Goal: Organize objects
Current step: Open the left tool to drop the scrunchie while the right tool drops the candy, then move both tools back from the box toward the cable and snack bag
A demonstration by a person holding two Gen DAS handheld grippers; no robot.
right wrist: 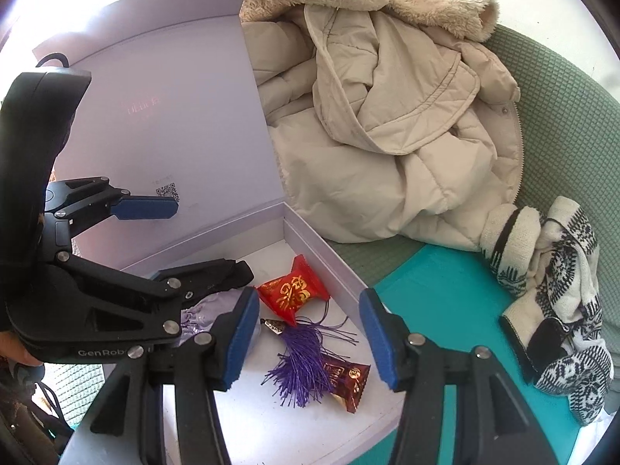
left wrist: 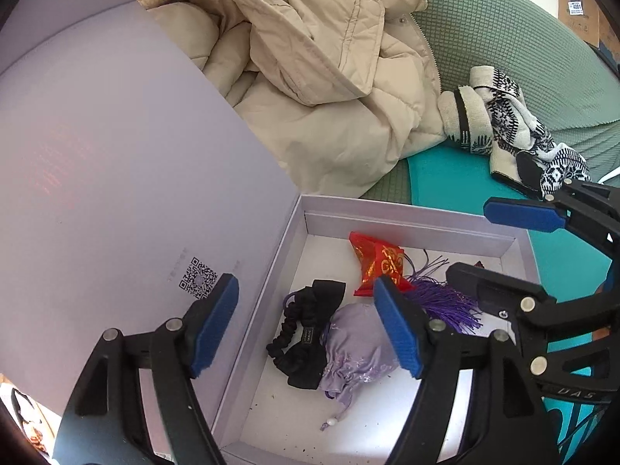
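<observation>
An open lilac box [left wrist: 294, 232] lies on a sofa, its lid [left wrist: 116, 155] raised at the left. In it lie a red gold-printed packet [left wrist: 378, 261], a purple tassel [left wrist: 449, 308], a black scrunchie [left wrist: 306, 333] and a lilac drawstring pouch [left wrist: 358, 352]. The right wrist view also shows the box [right wrist: 329, 255], the red packet [right wrist: 292, 290], the tassel [right wrist: 300, 364] and a dark red sachet [right wrist: 348, 381]. My left gripper [left wrist: 306, 329] is open and empty above the box's left side. My right gripper [right wrist: 310, 335] is open and empty above the tassel.
A beige padded coat [left wrist: 310, 62] is heaped behind the box on the green sofa [left wrist: 503, 31]. Black-and-white patterned knit gloves [right wrist: 554, 283] lie at the right on a teal cloth [right wrist: 445, 290].
</observation>
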